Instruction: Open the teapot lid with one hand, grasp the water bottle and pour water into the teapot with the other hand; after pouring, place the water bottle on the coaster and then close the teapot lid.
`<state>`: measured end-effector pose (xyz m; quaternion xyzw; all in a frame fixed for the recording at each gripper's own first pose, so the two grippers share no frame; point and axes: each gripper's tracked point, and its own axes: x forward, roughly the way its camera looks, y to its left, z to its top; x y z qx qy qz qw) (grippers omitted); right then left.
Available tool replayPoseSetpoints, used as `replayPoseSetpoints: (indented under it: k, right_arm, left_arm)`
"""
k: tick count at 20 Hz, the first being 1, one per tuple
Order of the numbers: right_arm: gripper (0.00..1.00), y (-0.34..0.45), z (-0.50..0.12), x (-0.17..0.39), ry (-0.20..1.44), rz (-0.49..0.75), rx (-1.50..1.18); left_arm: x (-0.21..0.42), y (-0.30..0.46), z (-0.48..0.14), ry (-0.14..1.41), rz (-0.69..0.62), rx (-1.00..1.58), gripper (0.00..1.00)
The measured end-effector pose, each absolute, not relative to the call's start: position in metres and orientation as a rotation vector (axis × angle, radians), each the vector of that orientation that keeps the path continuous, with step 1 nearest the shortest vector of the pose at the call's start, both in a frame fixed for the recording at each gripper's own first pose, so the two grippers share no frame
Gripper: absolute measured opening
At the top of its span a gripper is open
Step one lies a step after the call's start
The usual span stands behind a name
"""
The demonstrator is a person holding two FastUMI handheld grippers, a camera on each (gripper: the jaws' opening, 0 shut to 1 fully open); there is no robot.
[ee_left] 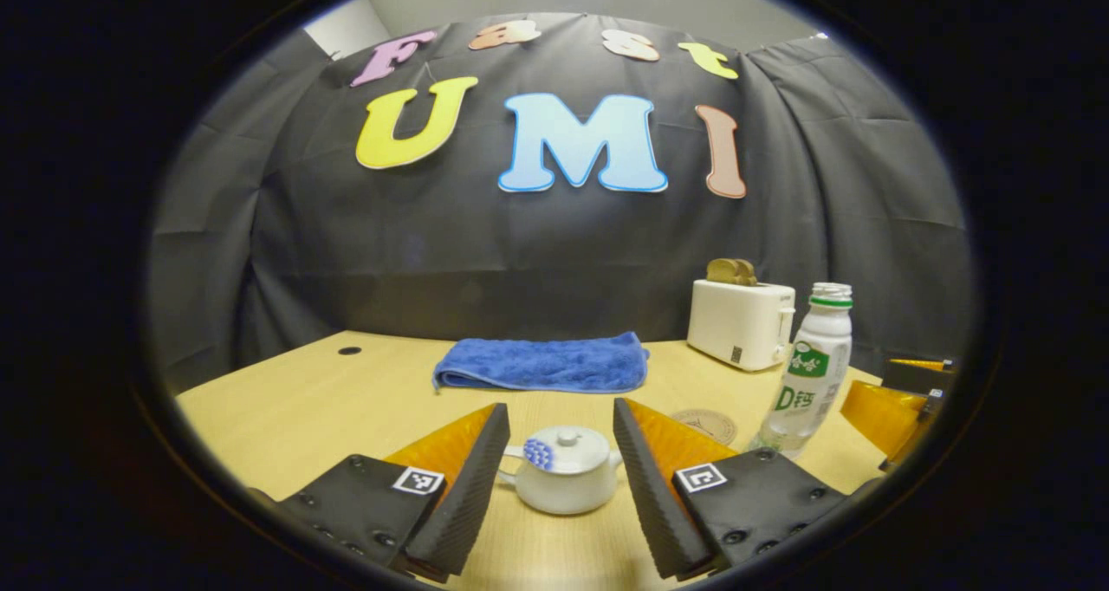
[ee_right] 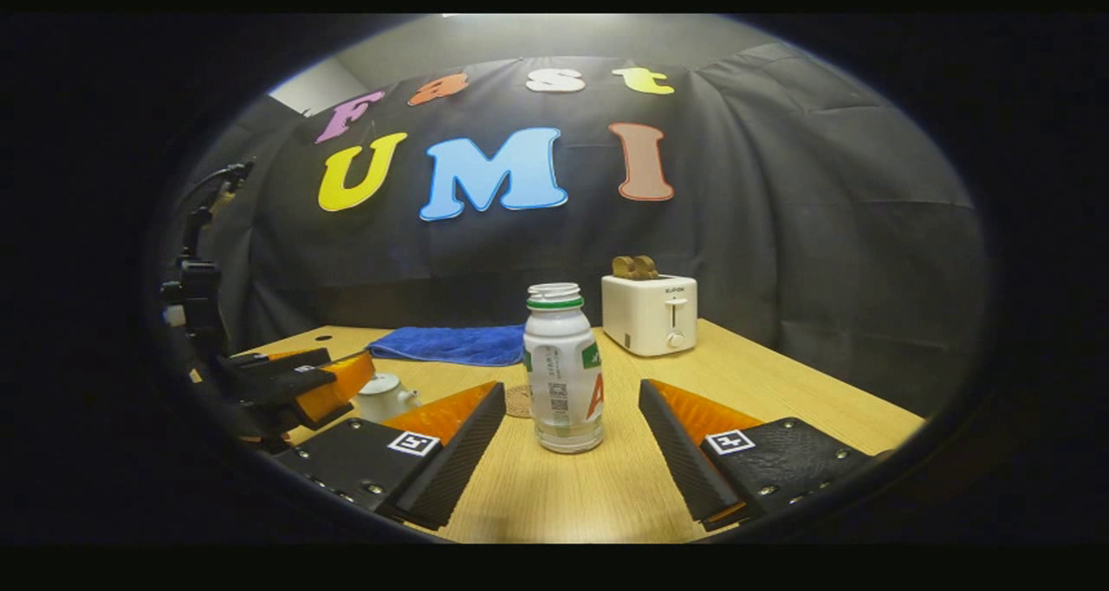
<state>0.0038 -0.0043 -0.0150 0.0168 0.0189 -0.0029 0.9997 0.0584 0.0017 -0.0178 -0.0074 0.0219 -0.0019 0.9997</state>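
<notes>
In the left gripper view, the left gripper (ee_left: 560,461) is hovering with jaws spread wide around, not touching, the small white teapot (ee_left: 561,482), lid on; a blue towel (ee_left: 544,364) and white toaster (ee_left: 741,323) are lying behind, and the round coaster (ee_left: 707,424) is sitting half hidden beside the uncapped water bottle (ee_left: 807,371). In the right gripper view, the right gripper (ee_right: 573,439) is gaping open before the bottle (ee_right: 563,369) standing on the wooden table (ee_right: 780,392), the left gripper (ee_right: 299,383) is partly blocking the teapot (ee_right: 381,395).

a light wooden table (ee_left: 286,409) fills the foreground. black cloth (ee_left: 823,192) hangs behind it. pale wall (ee_left: 346,26) shows at 11 o'clock.
</notes>
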Motion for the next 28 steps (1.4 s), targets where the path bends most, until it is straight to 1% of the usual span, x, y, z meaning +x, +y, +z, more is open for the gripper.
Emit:
replayPoseSetpoints:
  k: [1,2,3,4,5,8,10,12,13,14,15,18,19,20,21,22,24,27,28]
  right_arm:
    - [0.96,-0.005,-0.016,0.004,0.039,-0.008,0.035]
    - [0.96,-0.006,-0.016,0.004,0.040,-0.010,0.034]
    - [0.96,-0.007,-0.016,0.005,0.041,-0.012,0.033]
    - [0.96,-0.008,-0.017,0.005,0.042,-0.016,0.031]
    - [0.96,-0.010,-0.017,0.006,0.043,-0.019,0.029]
    - [0.96,-0.012,-0.020,0.007,0.048,-0.025,0.027]
    - [0.96,-0.014,-0.022,0.009,0.054,-0.029,0.031]
    - [0.96,-0.014,-0.023,0.011,0.059,-0.029,0.035]
    - [0.96,-0.014,-0.024,0.011,0.061,-0.028,0.034]
    - [0.96,-0.013,-0.024,0.012,0.062,-0.029,0.032]
    - [0.96,-0.013,-0.024,0.012,0.063,-0.029,0.030]
    - [0.96,-0.012,-0.023,0.011,0.060,-0.030,0.027]
    - [0.96,-0.012,-0.022,0.012,0.058,-0.029,0.026]
    - [0.96,-0.012,-0.022,0.012,0.058,-0.029,0.023]
    - [0.96,-0.013,-0.022,0.011,0.057,-0.030,0.022]
    - [0.96,-0.012,-0.022,0.011,0.056,-0.030,0.022]
    - [0.96,-0.014,-0.022,0.011,0.055,-0.033,0.019]
    - [0.96,-0.013,-0.021,0.012,0.054,-0.033,0.015]
    - [0.96,-0.013,-0.021,0.012,0.055,-0.033,0.013]
  left_arm:
    - [0.065,0.001,-0.020,0.051,-0.005,-0.018,0.86]
    - [0.072,0.001,-0.023,0.063,-0.008,-0.022,0.86]
    - [0.077,-0.001,-0.028,0.074,-0.010,-0.026,0.83]
    - [0.081,-0.002,-0.030,0.082,-0.013,-0.028,0.75]
    - [0.086,-0.003,-0.033,0.090,-0.019,-0.028,0.82]
    - [0.092,-0.006,-0.039,0.105,-0.025,-0.019,0.75]
    - [0.093,-0.003,-0.040,0.106,-0.015,-0.007,0.66]
    - [0.096,-0.001,-0.041,0.108,-0.003,0.013,0.62]
    - [0.095,0.001,-0.042,0.110,0.003,0.019,0.52]
    - [0.095,0.003,-0.042,0.109,0.009,0.019,0.45]
    - [0.095,0.003,-0.042,0.110,0.003,0.013,0.46]
    - [0.095,-0.002,-0.041,0.108,-0.017,0.007,0.39]
    - [0.095,-0.005,-0.039,0.103,-0.023,0.008,0.33]
    - [0.097,-0.004,-0.039,0.103,-0.021,0.015,0.24]
    - [0.096,-0.005,-0.040,0.105,-0.023,0.019,0.23]
    - [0.096,-0.004,-0.039,0.103,-0.026,0.012,0.19]
    - [0.095,-0.004,-0.038,0.103,-0.034,-0.013,0.23]
    - [0.094,-0.001,-0.035,0.101,-0.041,-0.036,0.23]
    - [0.094,0.000,-0.034,0.100,-0.044,-0.048,0.22]
